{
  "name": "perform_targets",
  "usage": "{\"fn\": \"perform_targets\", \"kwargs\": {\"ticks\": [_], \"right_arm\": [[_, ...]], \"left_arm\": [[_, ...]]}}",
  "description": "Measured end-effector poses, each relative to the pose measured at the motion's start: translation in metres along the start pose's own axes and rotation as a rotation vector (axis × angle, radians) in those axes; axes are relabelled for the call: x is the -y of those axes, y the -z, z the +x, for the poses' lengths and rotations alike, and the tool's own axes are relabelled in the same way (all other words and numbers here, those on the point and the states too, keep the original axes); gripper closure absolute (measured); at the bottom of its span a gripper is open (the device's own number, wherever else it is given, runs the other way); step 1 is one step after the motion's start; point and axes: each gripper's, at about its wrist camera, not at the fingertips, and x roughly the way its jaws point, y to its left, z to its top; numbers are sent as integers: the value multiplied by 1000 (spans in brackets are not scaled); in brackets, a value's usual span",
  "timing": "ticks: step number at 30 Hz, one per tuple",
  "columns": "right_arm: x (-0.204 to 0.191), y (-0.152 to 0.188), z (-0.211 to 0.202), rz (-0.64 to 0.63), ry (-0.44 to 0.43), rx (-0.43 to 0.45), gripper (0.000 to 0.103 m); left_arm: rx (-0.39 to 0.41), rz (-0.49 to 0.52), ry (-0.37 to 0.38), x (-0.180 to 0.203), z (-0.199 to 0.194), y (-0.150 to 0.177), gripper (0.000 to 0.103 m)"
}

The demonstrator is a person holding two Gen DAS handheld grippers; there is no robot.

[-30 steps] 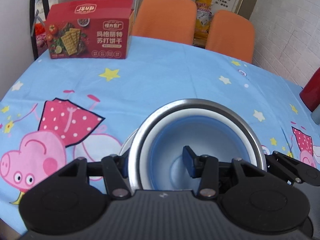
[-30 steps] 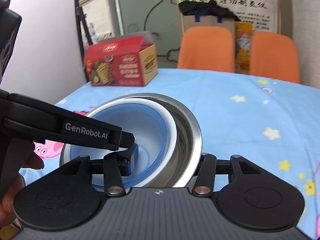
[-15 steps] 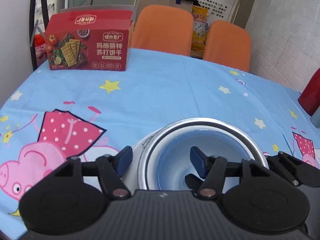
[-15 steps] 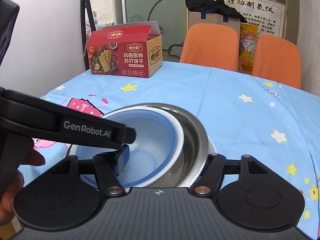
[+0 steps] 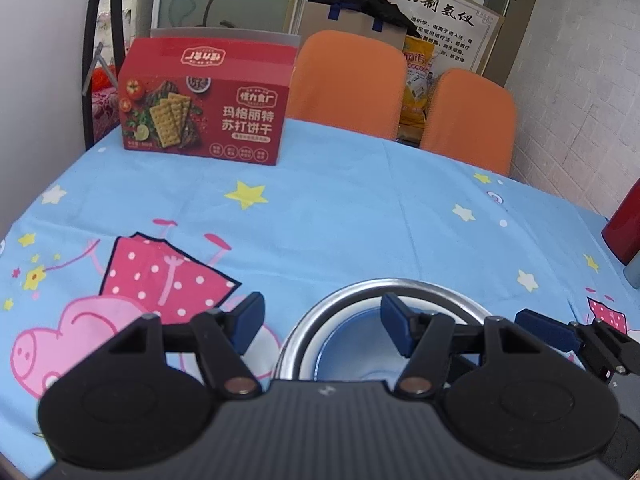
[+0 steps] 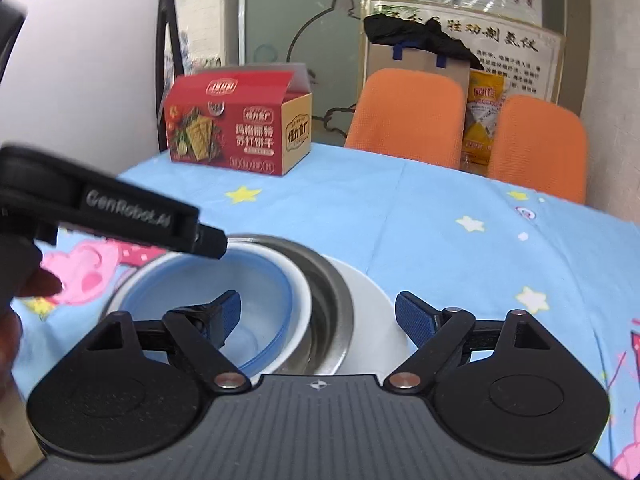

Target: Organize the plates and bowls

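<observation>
A steel bowl (image 5: 392, 286) stands on a white plate (image 6: 372, 300) on the blue tablecloth. A white bowl with a blue inside (image 6: 224, 284) is nested in the steel bowl (image 6: 332, 292). My left gripper (image 5: 322, 318) is open, raised just behind the stack, holding nothing; it also shows at the left of the right wrist view (image 6: 132, 216). My right gripper (image 6: 318, 314) is open above the near rim of the stack and holds nothing.
A red cracker box (image 5: 204, 108) stands at the far left of the table. Two orange chairs (image 5: 344, 80) are behind the table. A red container (image 5: 624, 224) stands at the right edge.
My left gripper let go of the bowl rim, opened and pulled back and up. My right gripper also opened and drew back from the blue bowl.
</observation>
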Motion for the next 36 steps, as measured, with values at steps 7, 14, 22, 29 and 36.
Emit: {"fn": "perform_targets", "kwargs": {"ticks": [7,14,22,29,36], "right_arm": [[22,0,-10,47,43,22,0],[48,7,-36,136,74,67,0],[71,20,-76,182,131,142,0],[96,53,-111,243,209,147,0],[111,88,-139,328,260,163,0]], "left_arm": [[21,19,-2,12,-11,4,39],[71,37,-20,33,-32,12,36],[130,58,10,71,-65,33,32],[94,77,63,102,-77,74,31],[79,83,55,106,-90,113,31]]}}
